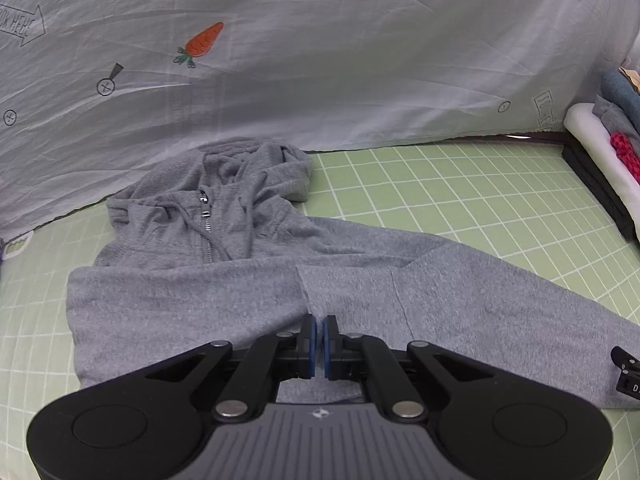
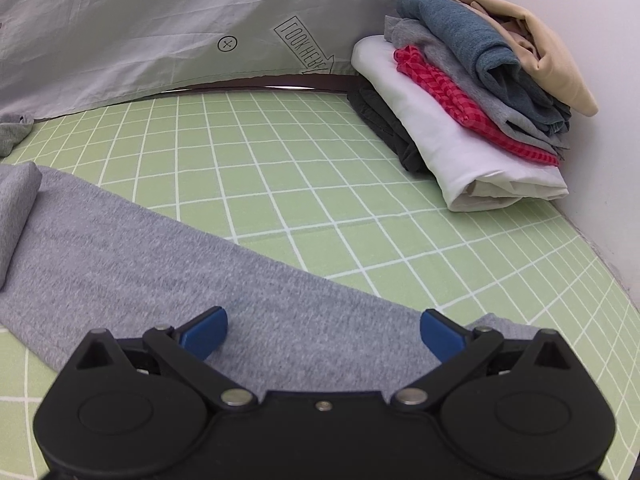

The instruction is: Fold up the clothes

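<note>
Hoodie (image 1: 240,280) sprawls on green grid mat (image 1: 480,208), white sheet (image 1: 320,60) behind.

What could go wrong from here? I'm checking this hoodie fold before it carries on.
1. The left gripper is shut on a thin pinch of the grey hoodie; the cloth may slip out when lifted.
2. The right gripper is open over the sleeve, so lifting now would pull the garment unevenly.
3. The hood lies bunched and could make a lumpy fold.

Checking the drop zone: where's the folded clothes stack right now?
The folded stack sits at the far right of the green grid mat in the right wrist view, against the white wall, beyond the grey hoodie.
</note>
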Available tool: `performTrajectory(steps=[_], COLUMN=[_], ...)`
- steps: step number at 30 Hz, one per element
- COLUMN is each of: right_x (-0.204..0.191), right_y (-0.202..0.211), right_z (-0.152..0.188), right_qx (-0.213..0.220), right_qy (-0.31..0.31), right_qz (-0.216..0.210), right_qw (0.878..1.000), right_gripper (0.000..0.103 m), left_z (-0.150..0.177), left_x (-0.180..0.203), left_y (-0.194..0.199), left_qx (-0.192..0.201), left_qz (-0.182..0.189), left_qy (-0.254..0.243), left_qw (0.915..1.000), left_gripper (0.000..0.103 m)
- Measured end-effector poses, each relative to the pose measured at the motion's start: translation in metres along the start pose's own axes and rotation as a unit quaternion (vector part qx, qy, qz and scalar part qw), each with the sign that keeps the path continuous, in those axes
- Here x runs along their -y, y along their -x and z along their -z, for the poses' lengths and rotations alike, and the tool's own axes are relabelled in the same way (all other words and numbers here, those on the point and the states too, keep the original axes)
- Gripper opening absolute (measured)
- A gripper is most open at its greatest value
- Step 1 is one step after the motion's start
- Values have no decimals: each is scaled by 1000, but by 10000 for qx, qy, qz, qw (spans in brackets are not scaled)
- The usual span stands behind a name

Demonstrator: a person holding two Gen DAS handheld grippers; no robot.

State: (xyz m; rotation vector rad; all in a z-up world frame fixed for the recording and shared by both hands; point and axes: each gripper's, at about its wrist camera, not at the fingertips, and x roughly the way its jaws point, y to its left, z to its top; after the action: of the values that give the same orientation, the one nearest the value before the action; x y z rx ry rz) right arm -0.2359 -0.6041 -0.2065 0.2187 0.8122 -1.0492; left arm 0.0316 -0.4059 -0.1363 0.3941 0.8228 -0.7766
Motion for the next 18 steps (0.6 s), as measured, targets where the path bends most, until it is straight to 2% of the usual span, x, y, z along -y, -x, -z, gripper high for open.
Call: performTrajectory(steps=[9, 14, 18], right_x=[-15, -22, -30], right_y=[22, 31, 39], right_z=[12, 17, 21], right_qx=[-249, -419, -501], right_qy=[-144, -476, -600], right_qz=[236, 359, 475], right_qw=[9993, 9973, 9958], right_gripper=[103, 103, 103], left_z=[15, 23, 45], left_x=[-84, -130, -161], left_y=[25, 39, 30], left_qx=[189, 291, 0], left_qz=[-528, -821, -977], left_qy=[499, 774, 868], left_qw=[9972, 9932, 9914], left_gripper=[4, 4, 5])
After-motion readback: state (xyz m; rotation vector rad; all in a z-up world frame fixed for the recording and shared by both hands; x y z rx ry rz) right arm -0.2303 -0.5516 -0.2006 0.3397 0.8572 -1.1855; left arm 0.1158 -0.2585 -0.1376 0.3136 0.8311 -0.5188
